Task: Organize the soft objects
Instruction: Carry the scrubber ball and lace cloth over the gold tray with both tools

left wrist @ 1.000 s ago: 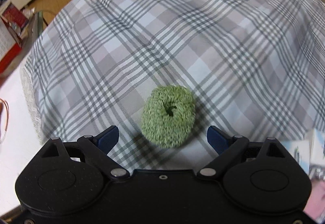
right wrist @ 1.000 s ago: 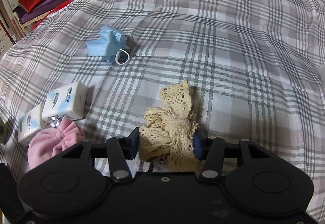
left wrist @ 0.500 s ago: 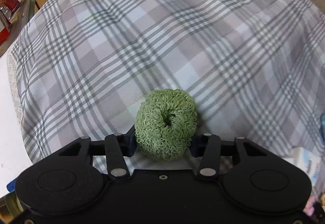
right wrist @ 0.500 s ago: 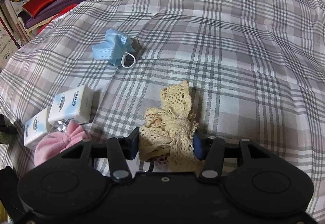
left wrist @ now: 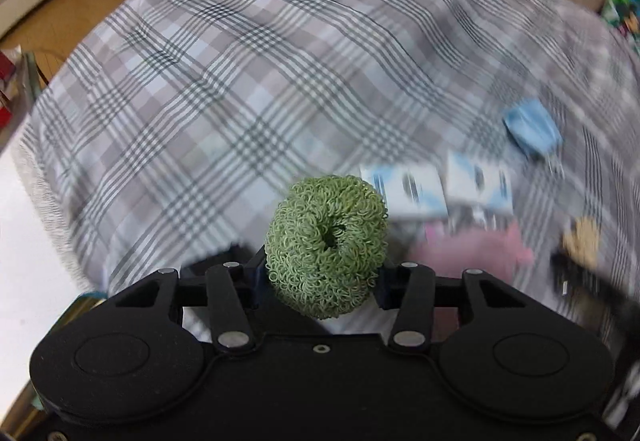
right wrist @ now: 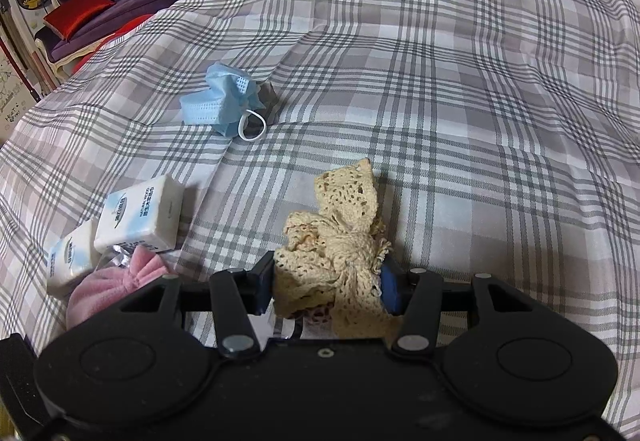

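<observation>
1. Left wrist view: the left tongs (left wrist: 322,275) pinch a green looped scrunchie (left wrist: 326,245), held up above a bed covered in a grey plaid sheet (left wrist: 240,89). The ring bulges out well past the pads, so only its lower sides seem gripped. A quick swing could let the springy loops squirm free and drop.
2. Same view: the right half is blurred. Two white tissue packs (left wrist: 436,193), a pink plush item (left wrist: 472,247) and a blue face mask (left wrist: 532,131) lie close together there. Setting the scrunchie down among them may knock the packs or bury a smaller item.
3. Right wrist view: the right tongs (right wrist: 328,289) squeeze a beige lace bow (right wrist: 340,241), low over the sheet. Its loose tails hang below the pads and could snag on the linkage or drag across the fabric.
4. Same view: the pink plush item (right wrist: 108,281) sits touching the tong body's left edge, beside the tissue packs (right wrist: 140,213). Moving left risks shoving them.
5. The mask (right wrist: 224,101) lies well apart, crumpled; its ear loop could catch.
</observation>
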`<action>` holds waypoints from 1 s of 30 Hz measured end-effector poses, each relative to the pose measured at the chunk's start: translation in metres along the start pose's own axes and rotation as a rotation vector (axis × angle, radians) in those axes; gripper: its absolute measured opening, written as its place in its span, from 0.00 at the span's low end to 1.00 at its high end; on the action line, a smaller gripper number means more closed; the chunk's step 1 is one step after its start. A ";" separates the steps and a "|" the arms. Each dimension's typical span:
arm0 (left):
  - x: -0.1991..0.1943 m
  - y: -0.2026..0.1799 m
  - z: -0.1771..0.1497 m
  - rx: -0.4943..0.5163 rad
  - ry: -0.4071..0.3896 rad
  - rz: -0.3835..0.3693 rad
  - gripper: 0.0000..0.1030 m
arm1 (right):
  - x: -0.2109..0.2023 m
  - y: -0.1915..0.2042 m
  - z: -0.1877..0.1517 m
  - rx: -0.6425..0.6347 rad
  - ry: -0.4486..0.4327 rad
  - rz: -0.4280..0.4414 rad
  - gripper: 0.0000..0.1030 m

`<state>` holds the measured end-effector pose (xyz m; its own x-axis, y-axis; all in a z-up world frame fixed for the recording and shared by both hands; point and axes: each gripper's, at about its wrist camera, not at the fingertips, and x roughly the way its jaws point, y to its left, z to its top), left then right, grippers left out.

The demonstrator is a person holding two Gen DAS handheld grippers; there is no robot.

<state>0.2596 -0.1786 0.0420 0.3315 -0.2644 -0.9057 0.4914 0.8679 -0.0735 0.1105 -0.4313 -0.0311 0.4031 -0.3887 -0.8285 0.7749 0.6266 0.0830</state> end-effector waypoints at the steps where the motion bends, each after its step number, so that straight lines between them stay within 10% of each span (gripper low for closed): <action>1: -0.005 -0.001 -0.009 0.012 -0.004 0.009 0.46 | 0.000 0.000 0.000 -0.002 -0.002 -0.002 0.49; 12: -0.040 0.034 -0.099 -0.004 -0.058 0.135 0.47 | -0.006 0.001 -0.002 -0.006 -0.040 -0.027 0.49; 30: -0.025 0.117 -0.179 -0.211 -0.031 0.104 0.47 | -0.017 0.010 -0.007 -0.045 -0.103 -0.106 0.49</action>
<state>0.1647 0.0051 -0.0185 0.3975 -0.1793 -0.8999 0.2756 0.9588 -0.0693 0.1077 -0.4138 -0.0206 0.3699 -0.5196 -0.7702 0.7938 0.6075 -0.0286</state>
